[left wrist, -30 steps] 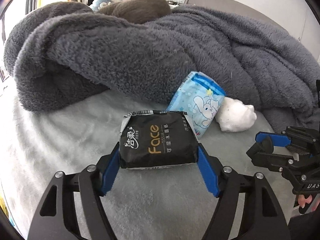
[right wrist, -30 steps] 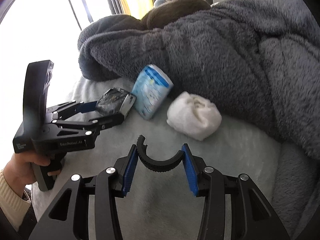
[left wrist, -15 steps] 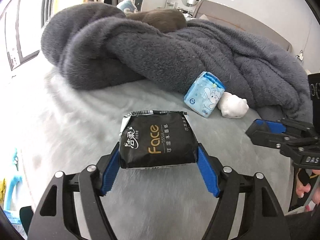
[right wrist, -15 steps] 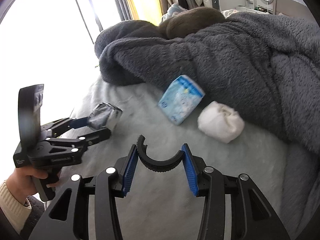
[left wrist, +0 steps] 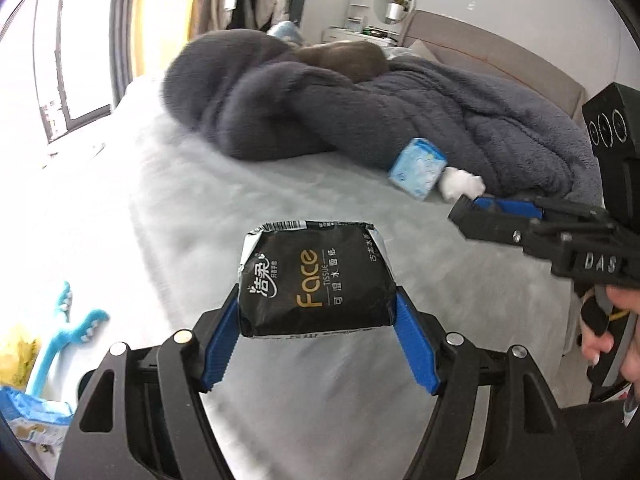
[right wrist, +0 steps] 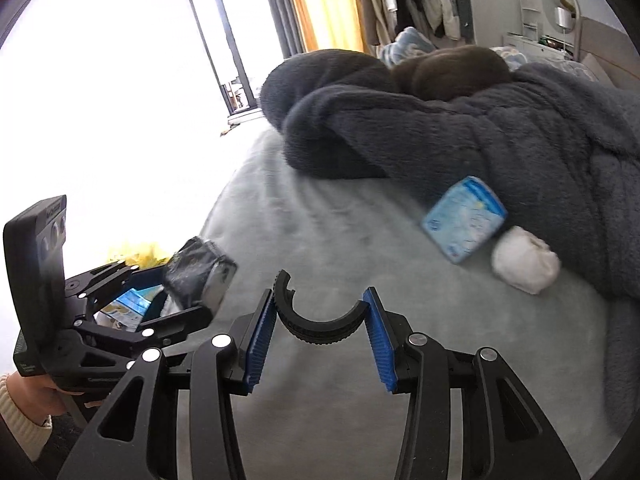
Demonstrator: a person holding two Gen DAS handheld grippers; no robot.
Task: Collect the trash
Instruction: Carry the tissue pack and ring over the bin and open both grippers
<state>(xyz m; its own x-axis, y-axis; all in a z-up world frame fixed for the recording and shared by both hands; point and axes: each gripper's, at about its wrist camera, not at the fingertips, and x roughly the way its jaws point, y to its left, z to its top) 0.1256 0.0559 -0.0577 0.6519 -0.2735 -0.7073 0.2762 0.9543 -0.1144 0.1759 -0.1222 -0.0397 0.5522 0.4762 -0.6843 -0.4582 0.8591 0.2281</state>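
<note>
The left gripper fills the bottom of the left wrist view, its blue pads pressed against both sides of a black tissue pack that sits at the centre of the frame, lifted clear of the pale grey bed. In the right wrist view the same pack shows at the lower left, clamped in that gripper, with a hand in a cream cuff on the grip at the left edge. The right gripper takes up the bottom centre of its own view, its pads closed on the two ends of a black curved piece, a ribbed half ring that opens upward; what it belongs to is hard to say. In the left wrist view that gripper reaches in from the right edge, seen side-on. A blue pack lies on the bed at the right of the frame, leaning against a dark grey blanket, and a white wad lies just beside it at its lower right. The blanket is heaped across the upper half of both views. At the lower left of the left wrist view, off the bed's edge, are a blue toy, something yellow and a blurred blue-and-white wrapper
</note>
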